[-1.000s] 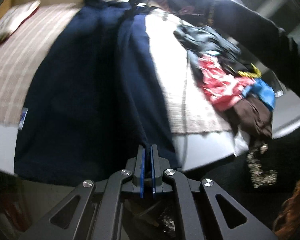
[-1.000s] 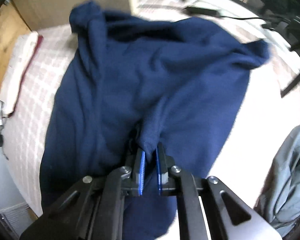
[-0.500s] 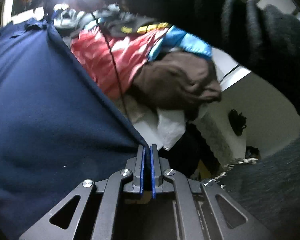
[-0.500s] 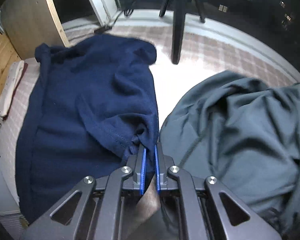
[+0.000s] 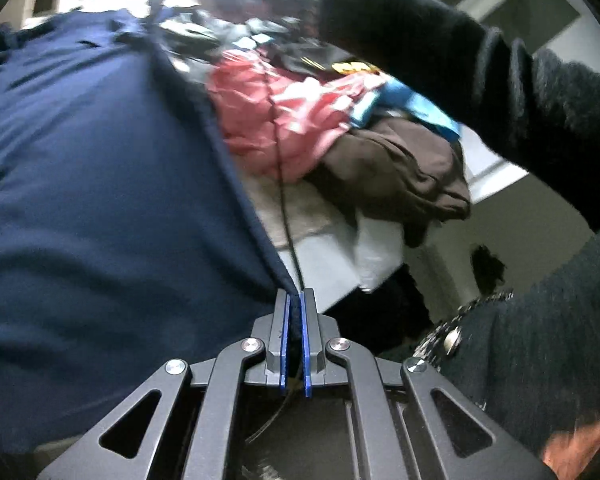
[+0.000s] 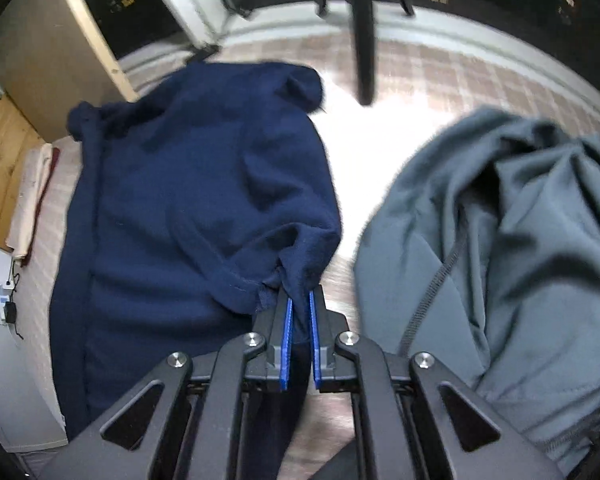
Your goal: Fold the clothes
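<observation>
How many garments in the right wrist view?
2. The navy garment lies on the left, its edge pinched in the right gripper; the grey zip garment is heaped on the right. More may lie out of frame.

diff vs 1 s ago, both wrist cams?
The right gripper dragged the navy garment sideways until a grey zip jacket came into view. The left gripper swung toward the clothes pile. Nothing was grabbed or released: both are still shut on navy fabric.
</observation>
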{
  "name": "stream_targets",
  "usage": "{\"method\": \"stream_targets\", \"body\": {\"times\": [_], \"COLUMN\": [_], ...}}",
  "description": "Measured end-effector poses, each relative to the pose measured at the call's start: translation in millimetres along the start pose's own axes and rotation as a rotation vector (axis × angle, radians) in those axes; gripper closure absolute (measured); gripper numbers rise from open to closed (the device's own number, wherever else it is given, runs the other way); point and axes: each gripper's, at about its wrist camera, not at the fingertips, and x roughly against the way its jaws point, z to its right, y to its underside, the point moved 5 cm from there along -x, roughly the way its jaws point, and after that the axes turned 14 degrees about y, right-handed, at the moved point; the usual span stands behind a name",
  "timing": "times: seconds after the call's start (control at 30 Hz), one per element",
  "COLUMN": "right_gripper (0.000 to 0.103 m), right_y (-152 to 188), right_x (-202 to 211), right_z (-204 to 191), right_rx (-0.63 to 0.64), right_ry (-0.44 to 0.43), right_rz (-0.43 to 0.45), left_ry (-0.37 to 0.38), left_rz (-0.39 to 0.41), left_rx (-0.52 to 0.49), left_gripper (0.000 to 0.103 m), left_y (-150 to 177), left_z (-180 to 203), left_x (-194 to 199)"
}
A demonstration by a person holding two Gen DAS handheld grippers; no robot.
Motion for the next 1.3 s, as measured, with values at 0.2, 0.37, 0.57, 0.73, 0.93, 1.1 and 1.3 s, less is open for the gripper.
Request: {"method": "stream_targets", "body": {"times": [0.2, 0.37, 0.57, 0.73, 0.93, 1.1, 1.3], "right_gripper": [0.095, 0.095, 0.095, 0.095, 0.095, 0.091, 0.083], "right_y": [-23.6, -24.6, -22.7, -24.1, -22.7, -19.3, -12.9], "right_x": [16.5, 3.3, -19.5, -25.8, -23.3, -26.7, 6.1], "right_z": [-78.7, -138.8, -187.6, -196.3, -200.8, -208.4, -195.5], "right_rx": [0.089, 0.189, 0.270, 0.291, 0.304, 0.345, 0.343], "right_ry": [-0.008, 0.022, 0.095, 0.126, 0.142, 0.119, 0.019], "right_rz": [0.054, 0.059, 0.048, 0.050, 0.062, 0.060, 0.060], "left_ry": [-0.132, -0.258, -0.289, -0.270, -0.252, -0.248, -0.270], "left_rz": [0.123, 0.206, 0.201, 0.213, 0.205, 0.181, 0.153], "left_rx": [0.165, 0.301, 0.373, 0.376, 0.366, 0.384, 0.392], "left_gripper": [0.099, 0.099, 0.099, 0.099, 0.099, 0.099, 0.094], "left_y": [30.6, 63.2, 85.5, 85.6, 84.1, 88.7, 92.5], "left_z": [-48.2, -98.8, -142.8, -148.1, -148.4, -153.9, -151.5], "left_x": [56.7, 98.1, 99.4, 101.5, 109.5, 104.3, 118.9]}}
